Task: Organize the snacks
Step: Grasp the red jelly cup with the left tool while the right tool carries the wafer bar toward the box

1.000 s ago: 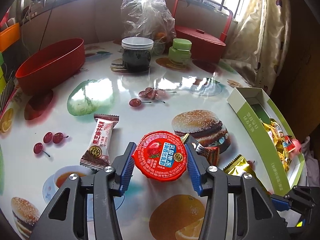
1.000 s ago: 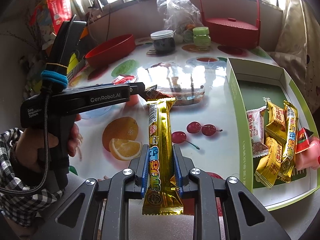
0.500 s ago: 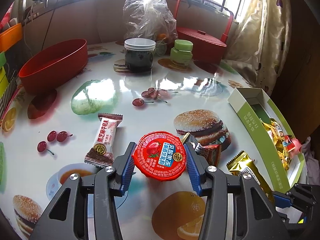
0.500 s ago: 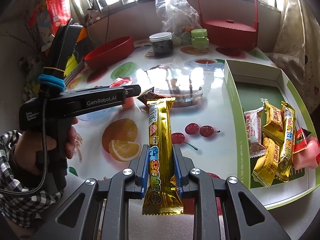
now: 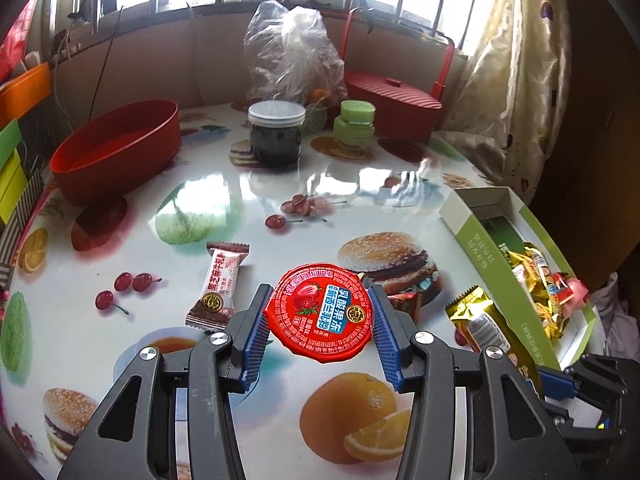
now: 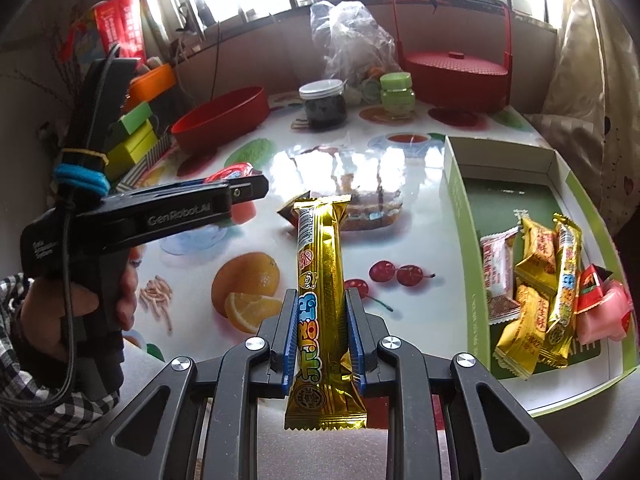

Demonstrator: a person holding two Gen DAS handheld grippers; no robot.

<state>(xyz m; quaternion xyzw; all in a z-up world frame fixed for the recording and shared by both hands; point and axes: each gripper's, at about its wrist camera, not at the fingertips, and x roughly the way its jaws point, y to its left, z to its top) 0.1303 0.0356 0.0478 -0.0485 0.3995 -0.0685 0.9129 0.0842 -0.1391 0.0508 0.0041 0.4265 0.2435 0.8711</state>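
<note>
A fruit-print table (image 5: 352,184) carries a green box (image 6: 456,200) of snacks at the right. The left gripper (image 5: 320,312) clamps a red jelly cup (image 5: 320,312) above the table; the right gripper (image 6: 322,320) clamps a gold bar (image 6: 320,280) left of the box.

two jars (image 5: 276,134), one red bowl (image 5: 120,148), one box (image 6: 516,160)

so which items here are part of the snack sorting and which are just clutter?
Job:
- jelly cup, in left gripper
- gold bar, in right gripper
- white-and-brown wafer pack, on the table
- green box holding sorted snacks

Clutter:
- red bowl
- dark jar
- green jar
- plastic bag
- red basket
</note>
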